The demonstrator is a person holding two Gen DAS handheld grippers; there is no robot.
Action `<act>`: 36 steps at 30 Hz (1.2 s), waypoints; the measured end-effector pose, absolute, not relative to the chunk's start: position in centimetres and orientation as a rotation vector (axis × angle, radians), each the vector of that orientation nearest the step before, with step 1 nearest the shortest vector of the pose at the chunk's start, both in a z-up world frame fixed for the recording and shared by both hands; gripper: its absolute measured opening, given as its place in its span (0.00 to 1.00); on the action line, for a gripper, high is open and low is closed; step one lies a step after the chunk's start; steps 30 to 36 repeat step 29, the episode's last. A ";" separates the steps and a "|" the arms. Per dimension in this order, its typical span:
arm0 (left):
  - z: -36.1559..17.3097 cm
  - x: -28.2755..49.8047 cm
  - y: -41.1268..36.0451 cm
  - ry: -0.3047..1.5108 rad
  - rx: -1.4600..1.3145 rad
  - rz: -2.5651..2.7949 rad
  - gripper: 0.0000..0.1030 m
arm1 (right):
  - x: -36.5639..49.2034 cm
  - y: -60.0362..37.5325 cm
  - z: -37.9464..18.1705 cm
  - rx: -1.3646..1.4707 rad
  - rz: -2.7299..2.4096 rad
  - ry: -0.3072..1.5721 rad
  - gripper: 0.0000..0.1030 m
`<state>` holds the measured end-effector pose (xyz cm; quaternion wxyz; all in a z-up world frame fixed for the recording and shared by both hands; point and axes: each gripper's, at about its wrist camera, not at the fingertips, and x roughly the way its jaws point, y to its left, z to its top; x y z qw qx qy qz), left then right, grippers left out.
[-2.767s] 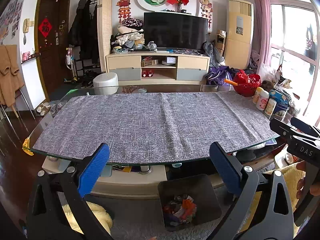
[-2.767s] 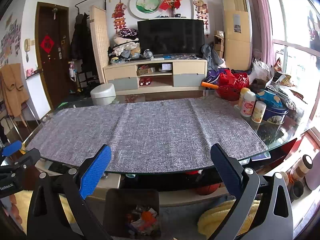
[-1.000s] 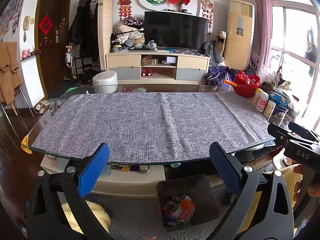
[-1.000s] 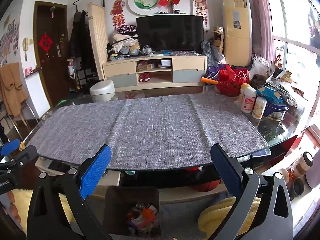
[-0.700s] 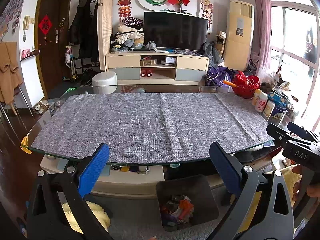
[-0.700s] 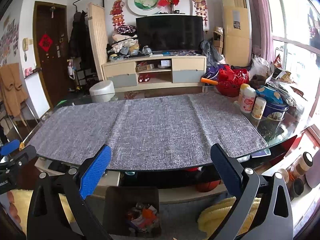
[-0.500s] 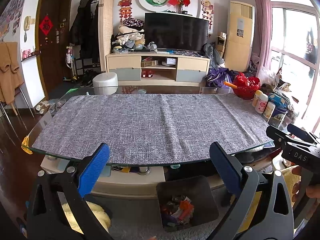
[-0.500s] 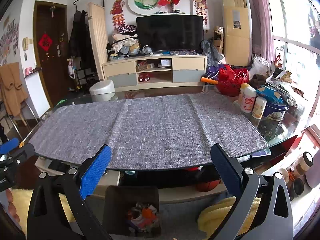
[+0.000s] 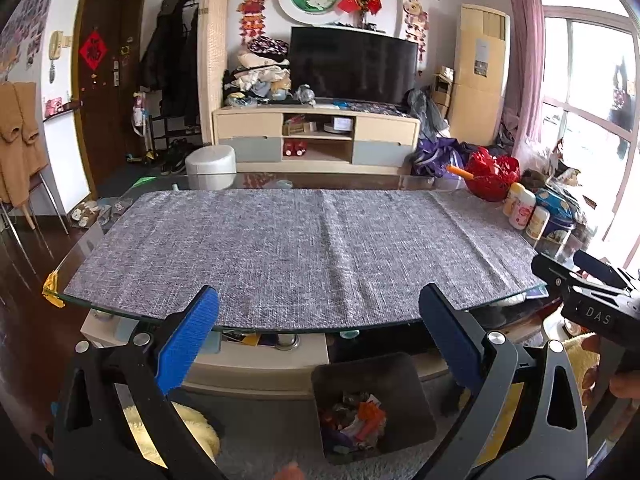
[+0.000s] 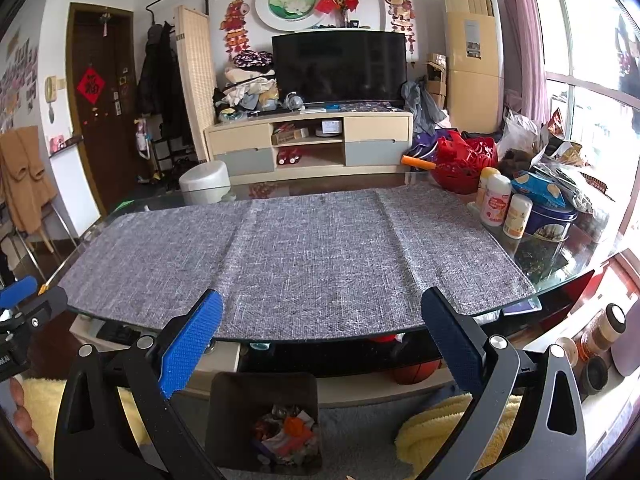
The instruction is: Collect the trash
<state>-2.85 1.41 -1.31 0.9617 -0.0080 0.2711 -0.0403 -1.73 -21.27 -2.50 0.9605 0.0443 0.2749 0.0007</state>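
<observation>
Both jaws stand wide apart, empty, on the left hand-held gripper (image 9: 318, 334) and right hand-held gripper (image 10: 322, 338). Below the desk (image 9: 280, 184) edge at 6 o'clock, the trash bin (image 9: 394, 384) stands upright on the floor, mouth up, crumpled trash (image 9: 356, 420) inside. Compared with 2.8 s ago, the views have barely shifted; the grey cloth (image 9: 304, 248) stays bare.

The white letters "DAS" stand on the black body of the right gripper (image 9: 594, 280) in the left wrist view, while print on bottles, tin and door sign is too small to read.
</observation>
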 end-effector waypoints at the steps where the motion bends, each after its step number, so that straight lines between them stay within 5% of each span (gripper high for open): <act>1: -1.3 -2.9 1.3 0.543 -0.008 -0.071 0.92 | -1.7 -21.3 -2.5 0.088 0.000 0.558 0.97; 36: -1.3 -2.6 1.3 0.552 -0.018 -0.082 0.92 | -2.0 -21.2 -2.9 0.096 -0.005 0.570 0.97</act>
